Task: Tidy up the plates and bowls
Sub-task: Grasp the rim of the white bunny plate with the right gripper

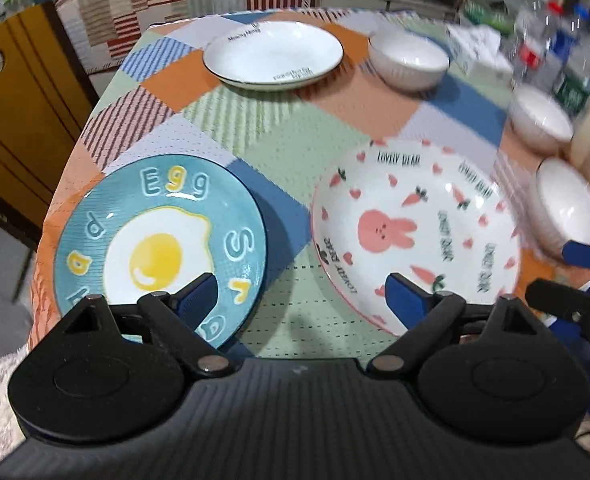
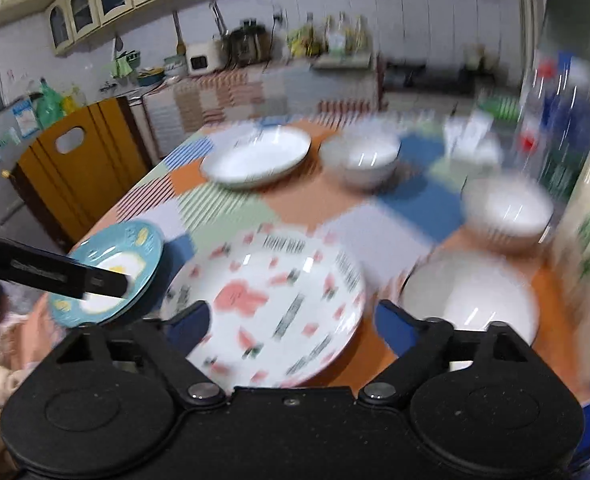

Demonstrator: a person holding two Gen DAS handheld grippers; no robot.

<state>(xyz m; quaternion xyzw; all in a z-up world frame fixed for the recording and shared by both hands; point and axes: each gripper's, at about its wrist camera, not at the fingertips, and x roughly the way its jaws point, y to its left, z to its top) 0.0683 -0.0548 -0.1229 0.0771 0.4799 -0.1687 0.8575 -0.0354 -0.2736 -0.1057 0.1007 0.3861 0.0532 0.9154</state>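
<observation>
While both the left gripper and right gripper hang wide and empty over the egg plate and rabbit plate lying side by side, a hasty pinch could skid either off the table edge

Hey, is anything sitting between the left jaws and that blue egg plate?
Nothing visible. The left gripper hangs open over the near table edge, its left finger already over the egg plate. The rabbit plate lies apart to the right, with bare tablecloth between the two plates.
</observation>
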